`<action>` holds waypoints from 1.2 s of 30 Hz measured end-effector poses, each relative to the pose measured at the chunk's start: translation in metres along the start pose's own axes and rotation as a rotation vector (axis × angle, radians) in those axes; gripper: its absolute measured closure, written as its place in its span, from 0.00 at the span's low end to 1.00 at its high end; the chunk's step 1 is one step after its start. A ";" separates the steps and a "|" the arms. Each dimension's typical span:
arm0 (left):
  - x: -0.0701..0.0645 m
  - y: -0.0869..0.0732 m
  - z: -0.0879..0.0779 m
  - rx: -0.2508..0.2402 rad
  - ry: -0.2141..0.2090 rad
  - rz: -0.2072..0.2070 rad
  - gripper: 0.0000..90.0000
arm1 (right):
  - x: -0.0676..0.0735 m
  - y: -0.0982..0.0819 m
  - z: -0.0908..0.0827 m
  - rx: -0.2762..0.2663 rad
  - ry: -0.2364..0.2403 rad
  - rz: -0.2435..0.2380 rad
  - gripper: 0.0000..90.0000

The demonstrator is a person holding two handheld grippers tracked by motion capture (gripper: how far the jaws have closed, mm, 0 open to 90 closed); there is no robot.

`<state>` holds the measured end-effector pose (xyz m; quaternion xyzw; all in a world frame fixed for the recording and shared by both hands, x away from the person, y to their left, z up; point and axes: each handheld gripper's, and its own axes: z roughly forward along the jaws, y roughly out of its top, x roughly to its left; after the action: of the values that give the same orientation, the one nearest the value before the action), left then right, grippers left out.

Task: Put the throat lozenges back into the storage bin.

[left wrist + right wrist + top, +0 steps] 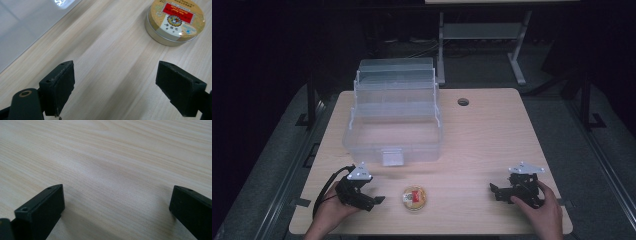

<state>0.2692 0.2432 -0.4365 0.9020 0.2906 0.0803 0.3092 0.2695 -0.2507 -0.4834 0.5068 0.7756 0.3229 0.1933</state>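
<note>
The round tin [414,197] sits just right of the left gripper [379,200], nearer than the right gripper [493,190]; both jaws are wide apart.

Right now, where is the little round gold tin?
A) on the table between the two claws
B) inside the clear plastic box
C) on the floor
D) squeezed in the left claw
A: the round gold tin sits on the bare wooden table, in front of the clear plastic box, between the open left claw and the right claw, touching neither.
</note>
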 end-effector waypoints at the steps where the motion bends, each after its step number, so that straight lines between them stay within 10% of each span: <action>1: -0.001 0.001 0.001 -0.003 -0.003 0.000 0.16 | 0.000 0.000 0.000 0.000 0.000 0.000 0.00; 36: -0.025 0.034 0.016 0.008 -0.084 0.087 0.16 | 0.000 0.000 0.000 0.000 0.000 0.000 0.00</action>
<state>0.2701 0.1984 -0.4275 0.9175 0.2384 0.0545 0.3137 0.2695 -0.2507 -0.4834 0.5069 0.7755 0.3230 0.1932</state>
